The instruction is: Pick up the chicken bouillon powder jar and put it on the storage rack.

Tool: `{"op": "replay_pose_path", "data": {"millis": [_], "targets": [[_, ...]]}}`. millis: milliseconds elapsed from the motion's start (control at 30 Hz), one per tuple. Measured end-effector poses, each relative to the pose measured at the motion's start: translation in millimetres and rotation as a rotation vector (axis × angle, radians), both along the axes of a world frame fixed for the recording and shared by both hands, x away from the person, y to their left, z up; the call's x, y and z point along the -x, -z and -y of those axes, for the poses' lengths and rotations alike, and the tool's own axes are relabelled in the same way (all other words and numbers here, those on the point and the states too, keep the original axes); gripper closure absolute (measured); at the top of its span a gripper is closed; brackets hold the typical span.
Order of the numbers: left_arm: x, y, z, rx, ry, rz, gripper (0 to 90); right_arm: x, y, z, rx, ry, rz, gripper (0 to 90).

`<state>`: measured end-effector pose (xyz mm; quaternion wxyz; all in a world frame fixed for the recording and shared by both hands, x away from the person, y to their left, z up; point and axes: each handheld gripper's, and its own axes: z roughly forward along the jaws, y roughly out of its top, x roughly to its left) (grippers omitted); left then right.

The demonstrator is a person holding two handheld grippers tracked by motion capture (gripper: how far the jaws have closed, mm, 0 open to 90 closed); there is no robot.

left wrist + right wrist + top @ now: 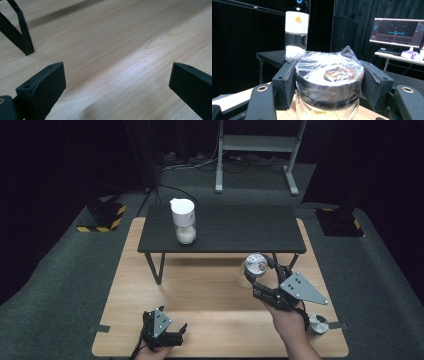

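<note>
Right gripper has the wrapped jar up off the desk

The glass jar [328,85], round, with a dark lid under crinkled clear film and pale yellow grains inside, sits clamped between the black jaws of the right gripper [260,275], lifted above the right side of the light wooden desk [200,295]. Left gripper [162,330] rests at the near left edge, jaws spread wide over bare wood grain, grasping nothing. Near the right hand's wrist stands a small shiny metal can [317,324]. Farther back, on the small black table [240,227], a tall clear dispenser [183,220] with a white cap holds white powder.
</note>
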<state>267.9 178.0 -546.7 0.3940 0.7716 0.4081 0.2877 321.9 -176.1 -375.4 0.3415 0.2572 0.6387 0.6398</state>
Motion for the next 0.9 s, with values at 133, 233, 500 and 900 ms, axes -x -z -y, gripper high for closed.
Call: {"op": "replay_pose_path", "data": {"millis": [133, 233, 500, 900], "targets": [[0.0, 0.0, -0.1, 0.001, 0.001, 0.000, 1.0, -0.8, -4.3, 0.3, -0.012, 0.010, 0.013, 34.5], [0.1, 0.0, -0.3, 0.004, 0.001, 0.000, 1.0, -1.9, -6.7, 0.2, -0.018, 0.018, 0.021, 34.5], [0.1, -0.1, 0.0, 0.000, 0.005, 0.000, 1.0, -3.9, -16.1, -4.0, -0.018, 0.031, 0.051, 34.5], [0.0, 0.0, -0.1, 0.002, 0.009, -0.002, 1.0, -10.1, -29.9, -12.4, -0.022, 0.055, 0.089, 34.5]]}}
